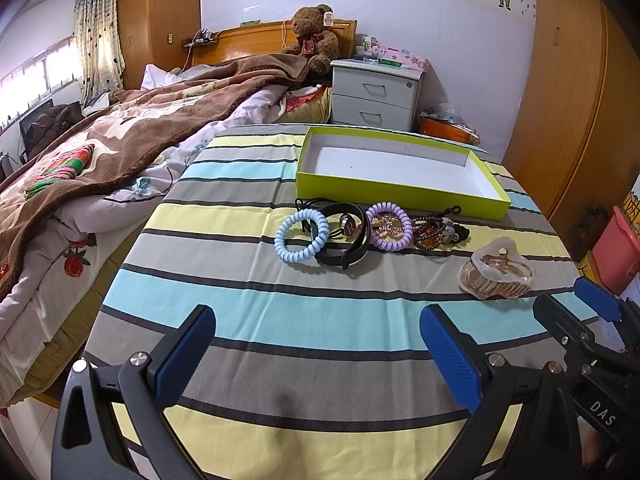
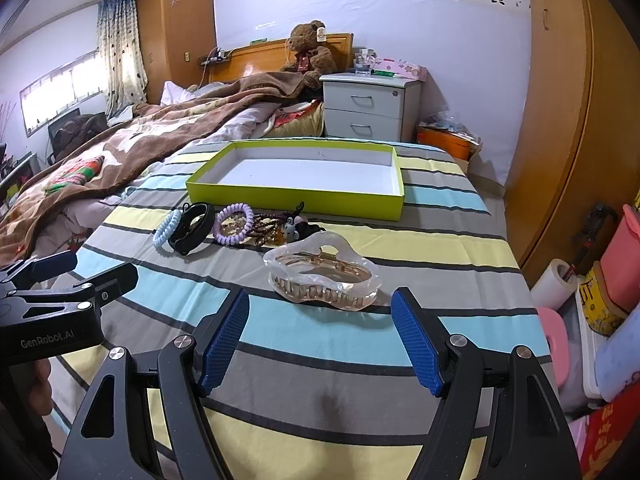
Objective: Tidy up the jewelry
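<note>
Blue ribbed pads frame both views: the left gripper (image 1: 316, 344) and the right gripper (image 2: 320, 332) hover with jaws spread wide and empty over the striped bedsheet (image 2: 400, 348). Nearest, just ahead of the right gripper, sits the clear plastic claw hair clip with gold teeth (image 2: 322, 278). It looks rigid, light, glossy and likely slippery, so pinching across its narrow body seems safest. Further on comes a huddle: a pale blue spiral hair tie (image 1: 300, 238), a black wristband (image 1: 346, 234), a lilac spiral hair tie (image 1: 390, 226) and a dark beaded bracelet cluster (image 1: 436, 230), touching or overlapping. Those coils look soft and springy; grip the ring itself. Beyond, the empty lime-green shallow cardboard box (image 1: 400, 192) waits, apparently the destination.
</note>
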Tool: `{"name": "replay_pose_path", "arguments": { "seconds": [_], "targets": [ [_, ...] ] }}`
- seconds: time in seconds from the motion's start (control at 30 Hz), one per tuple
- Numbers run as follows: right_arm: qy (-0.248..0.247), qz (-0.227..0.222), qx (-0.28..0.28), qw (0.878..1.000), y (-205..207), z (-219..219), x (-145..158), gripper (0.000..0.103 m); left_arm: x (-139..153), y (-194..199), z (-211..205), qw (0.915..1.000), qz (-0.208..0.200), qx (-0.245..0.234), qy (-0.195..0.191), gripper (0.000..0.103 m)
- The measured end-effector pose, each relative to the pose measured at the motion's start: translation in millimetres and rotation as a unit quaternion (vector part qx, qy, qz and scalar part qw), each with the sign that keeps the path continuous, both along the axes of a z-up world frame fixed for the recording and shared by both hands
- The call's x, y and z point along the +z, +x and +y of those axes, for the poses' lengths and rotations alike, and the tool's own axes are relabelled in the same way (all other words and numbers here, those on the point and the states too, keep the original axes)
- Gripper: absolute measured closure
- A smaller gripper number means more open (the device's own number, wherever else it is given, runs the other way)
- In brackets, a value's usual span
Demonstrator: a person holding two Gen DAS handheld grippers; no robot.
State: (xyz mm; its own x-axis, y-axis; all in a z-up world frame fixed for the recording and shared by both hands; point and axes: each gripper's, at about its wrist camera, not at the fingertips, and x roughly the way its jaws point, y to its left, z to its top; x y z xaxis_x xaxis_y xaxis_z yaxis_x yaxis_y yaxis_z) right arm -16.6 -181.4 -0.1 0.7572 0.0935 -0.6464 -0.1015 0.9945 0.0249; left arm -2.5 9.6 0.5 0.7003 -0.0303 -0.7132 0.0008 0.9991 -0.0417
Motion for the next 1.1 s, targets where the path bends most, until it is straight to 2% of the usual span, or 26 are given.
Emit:
{"name": "replay_pose_path", "arguments": {
  "seconds": [0.3,0.53,0.77,0.83,0.93,1.1],
  "targets": [
    [0.0,-0.001,0.012,1.0,7,-4,0,0.029,0,5,5,1.0,0.004,-0.004,-0.005,0.0],
    [-0.01,-0.002,0.066,0.998,20,-5,1,0.029,3,13,23,0.9993,-0.013,-0.01,-0.034,0.0],
    [0.009,0.037,0.179,0.983,48,-3,-4,0.029,4,26,46,0.9996,-0.007,-0.008,-0.025,0.0],
    [-0.005,0.039,0.196,0.98,51,0,-4,0.029,3,29,51,0.9997,-0.005,-0.007,-0.023,0.0],
    [-0.02,0.051,0.243,0.969,56,5,-6,0.03,-1,35,55,0.9993,0.008,-0.006,-0.035,0.0],
    [-0.031,0.094,0.274,0.957,75,7,-19,0.046,-7,41,55,0.9985,0.024,-0.02,-0.046,0.0]
  ]
}}
